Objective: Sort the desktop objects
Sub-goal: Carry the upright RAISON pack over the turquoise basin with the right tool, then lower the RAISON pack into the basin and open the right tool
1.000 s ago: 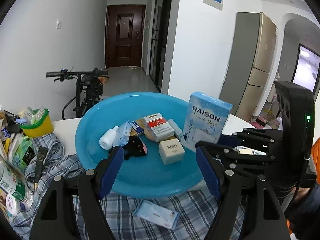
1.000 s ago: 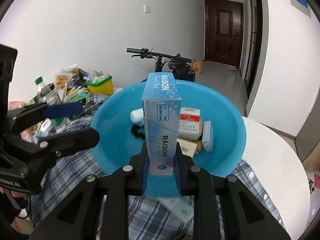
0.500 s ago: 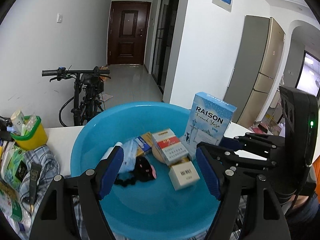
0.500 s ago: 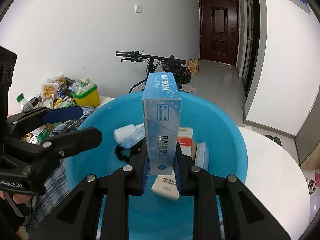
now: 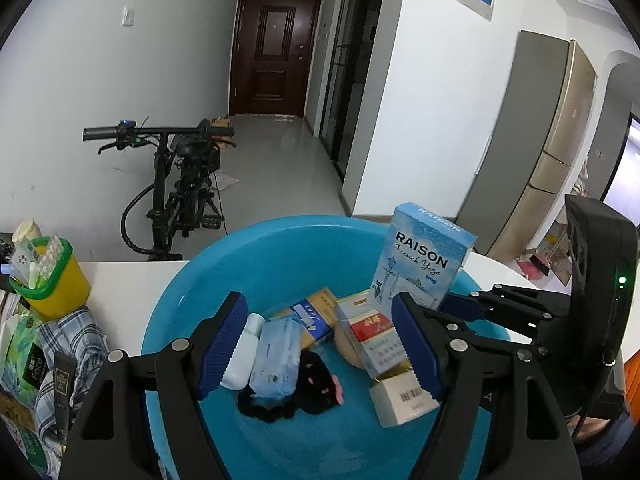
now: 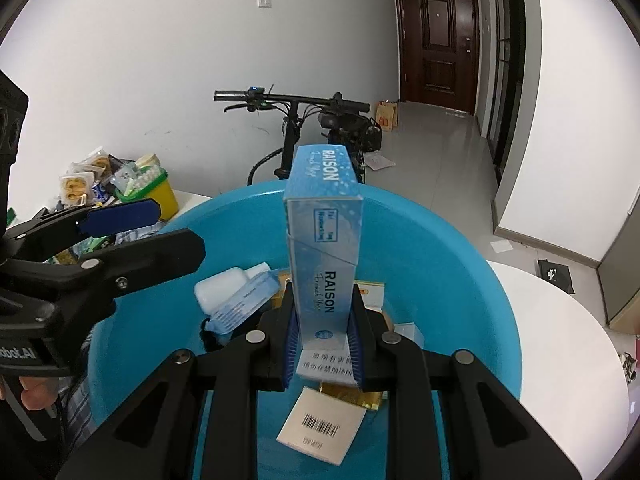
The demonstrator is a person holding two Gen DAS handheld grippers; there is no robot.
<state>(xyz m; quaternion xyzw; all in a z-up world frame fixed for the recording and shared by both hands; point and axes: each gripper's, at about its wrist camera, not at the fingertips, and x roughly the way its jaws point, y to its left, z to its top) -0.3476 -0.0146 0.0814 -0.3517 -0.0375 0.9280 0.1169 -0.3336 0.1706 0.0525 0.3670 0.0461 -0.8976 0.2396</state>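
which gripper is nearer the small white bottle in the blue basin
Left. The left gripper hangs open over the blue basin, one finger right beside the white bottle. The right gripper is farther off, shut on the RAISON box.

walls: white, plain | floor: glossy grey tile, hallway | far end: dark brown door (image 5: 276, 50) | against left wall: black bicycle (image 5: 176, 184) | right: tall grey-gold cabinet (image 5: 536, 148), possibly a fridge | worktop (image 6: 560, 344): white, rounded | light: even daylight

bottle (image 5: 242, 356) and packs (image 5: 372, 338) lie in the basin (image 5: 280, 256) on the table (image 5: 124, 292), bicycle (image 5: 180, 188) behind.
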